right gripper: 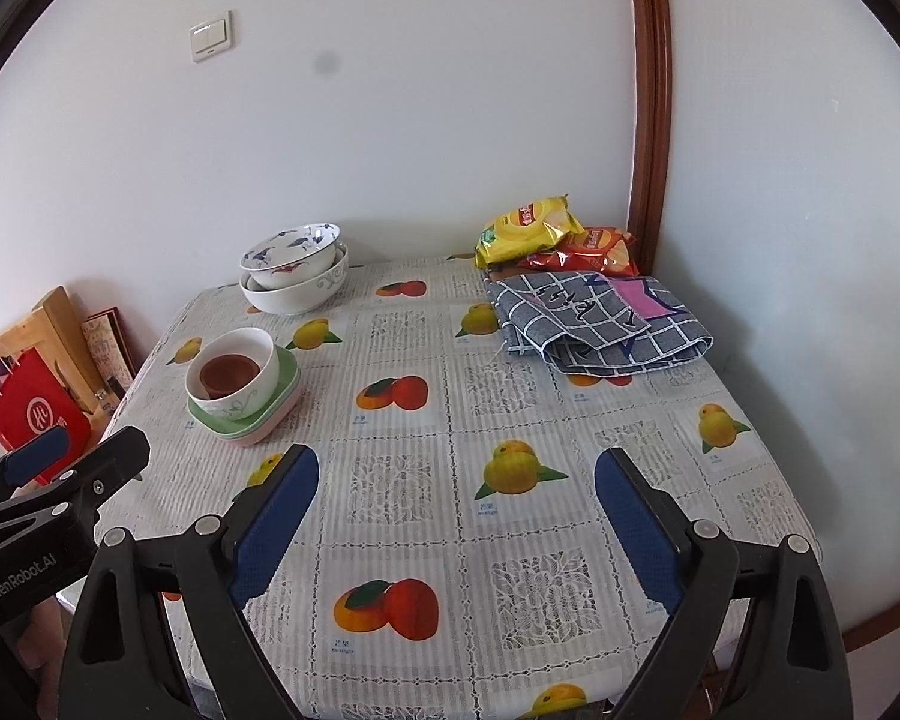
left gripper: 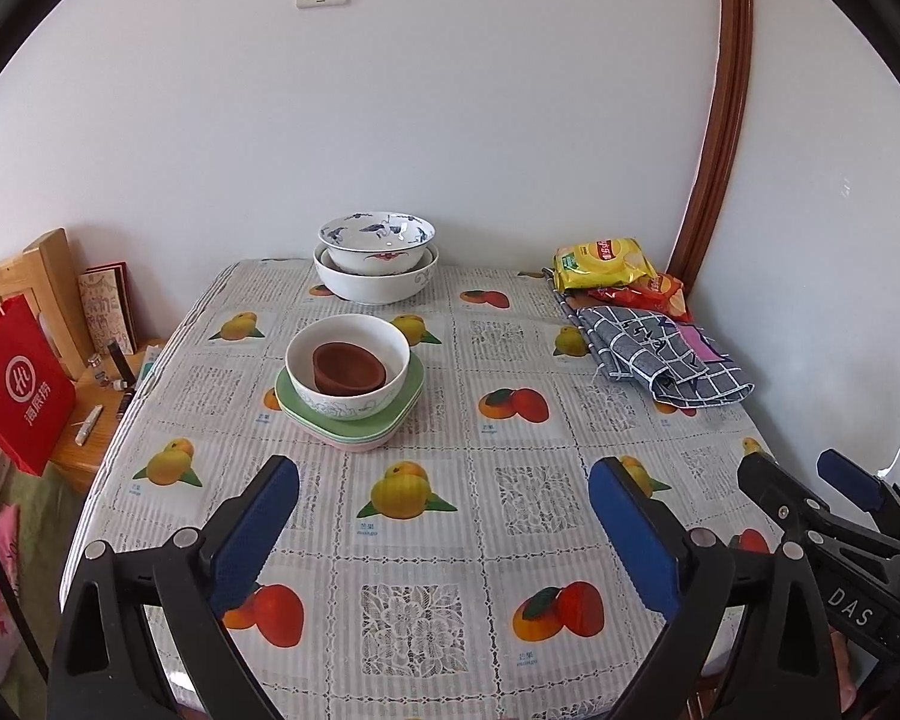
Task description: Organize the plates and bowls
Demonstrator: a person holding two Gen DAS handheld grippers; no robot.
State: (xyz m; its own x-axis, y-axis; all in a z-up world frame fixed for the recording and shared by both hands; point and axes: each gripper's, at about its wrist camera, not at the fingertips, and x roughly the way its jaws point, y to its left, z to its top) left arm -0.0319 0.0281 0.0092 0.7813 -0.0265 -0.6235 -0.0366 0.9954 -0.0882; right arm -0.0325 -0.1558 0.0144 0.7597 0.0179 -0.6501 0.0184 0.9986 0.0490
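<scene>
A small brown bowl (left gripper: 348,367) sits inside a white bowl (left gripper: 348,387), which stands on a stack of green and pink square plates (left gripper: 411,393) left of the table's middle; the stack also shows in the right wrist view (right gripper: 285,387). At the back, a blue-patterned bowl (left gripper: 377,237) rests in a larger white bowl (left gripper: 375,285). My left gripper (left gripper: 444,486) is open and empty over the front of the table. My right gripper (right gripper: 456,474) is open and empty beside it, and shows at the right in the left wrist view (left gripper: 810,474).
Yellow and red snack bags (left gripper: 606,264) and a folded checked cloth (left gripper: 660,354) lie at the back right by the wall. A red paper bag (left gripper: 21,384) and a wooden chair (left gripper: 48,276) stand left of the table. The fruit-print tablecloth (left gripper: 510,540) covers the table.
</scene>
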